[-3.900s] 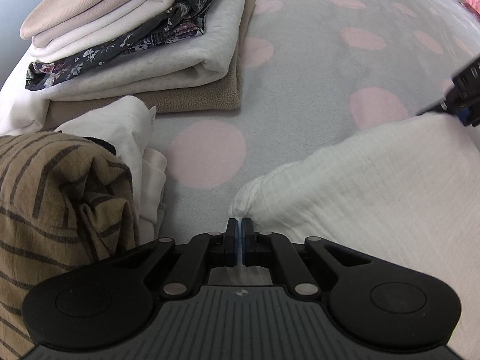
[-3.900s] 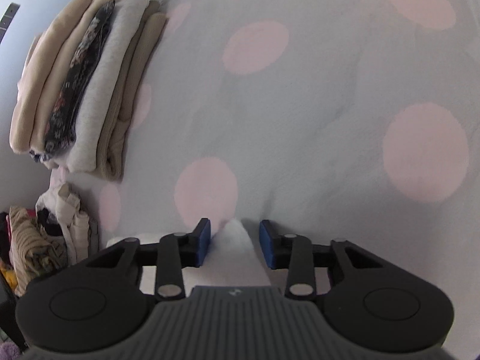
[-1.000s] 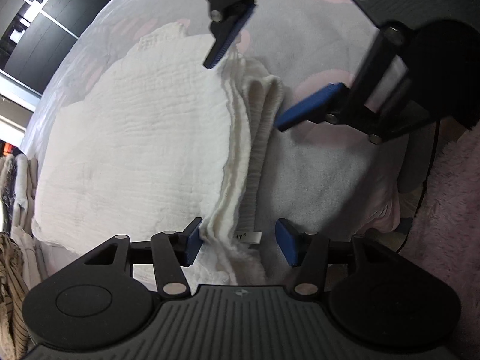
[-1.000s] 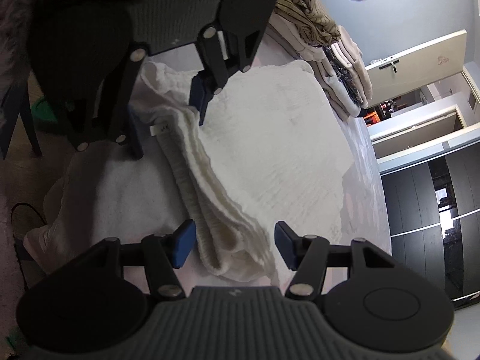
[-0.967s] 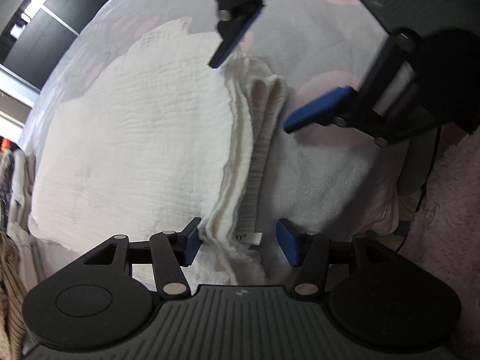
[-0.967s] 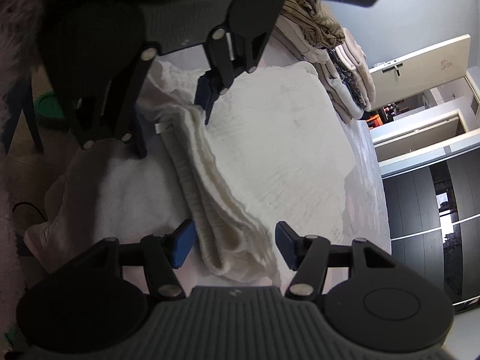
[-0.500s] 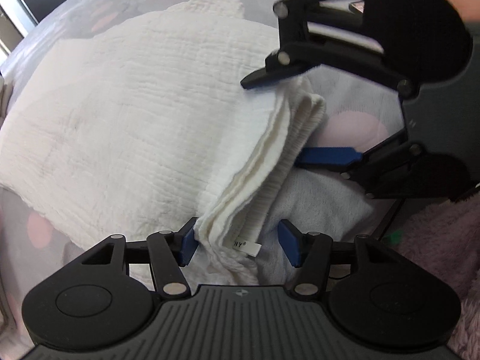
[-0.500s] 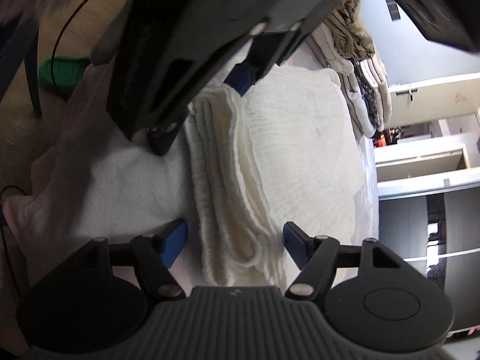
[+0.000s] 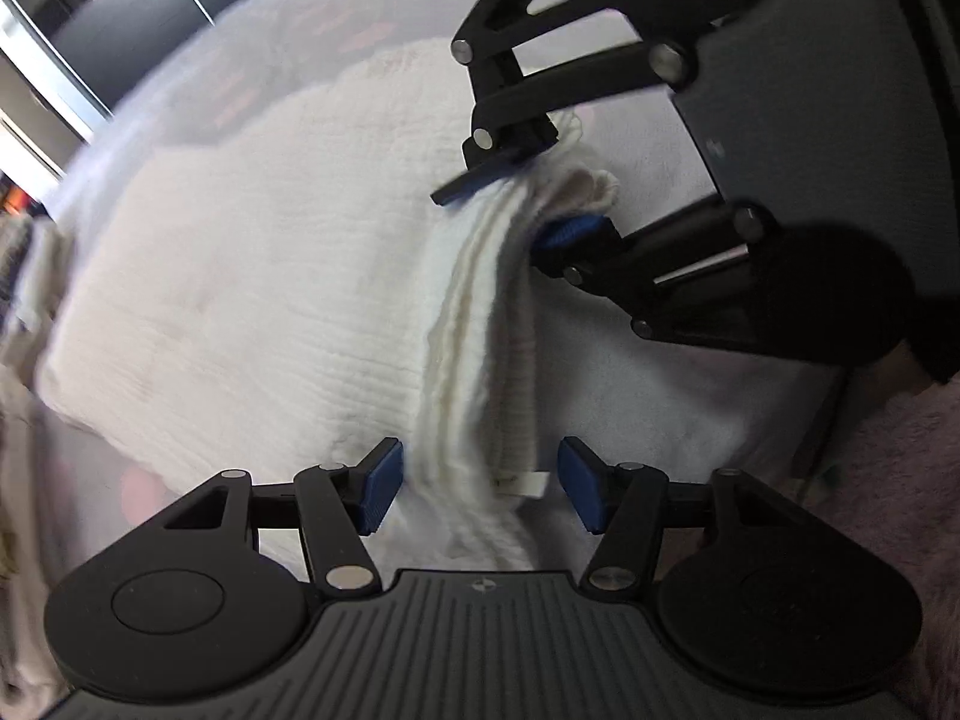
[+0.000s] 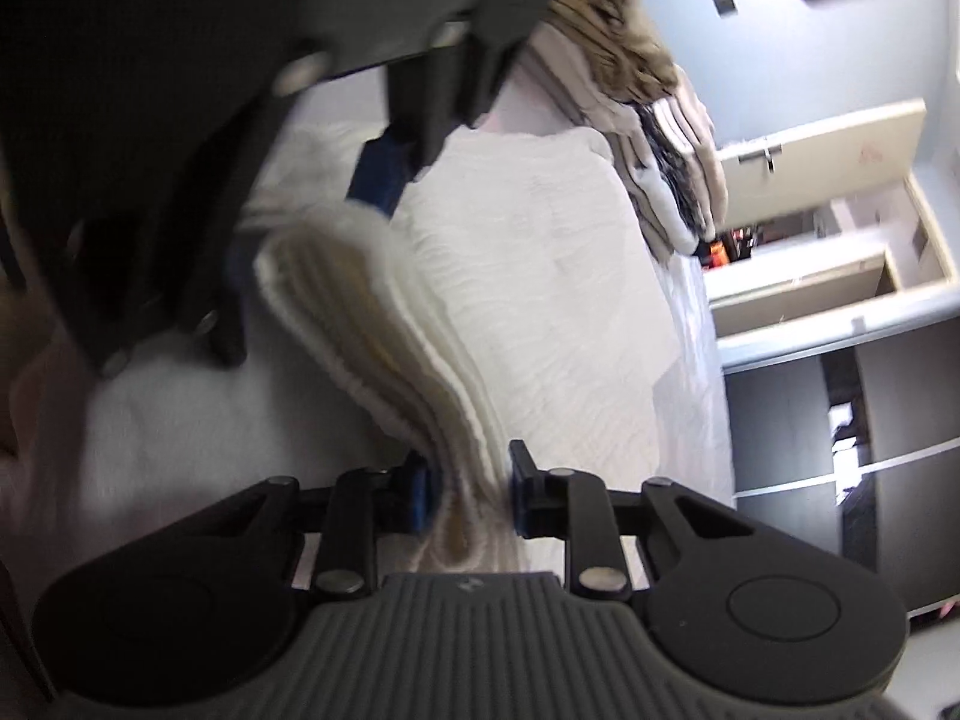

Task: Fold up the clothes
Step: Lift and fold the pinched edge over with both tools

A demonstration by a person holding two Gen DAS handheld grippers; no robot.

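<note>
Both grippers at the folded edge of a white muslin garment on a bed.

The bed (image 9: pixel 648 360), covered in grey pink-dotted fabric, carries the garment (image 9: pixel 270 276). Beyond the garment stands a stack of folded clothes (image 10: pixel 666 138). The right gripper (image 10: pixel 468 489) has its jaws clenched on the garment's layered edge; the left gripper (image 9: pixel 477 483) straddles that same edge, jaws released.
</note>
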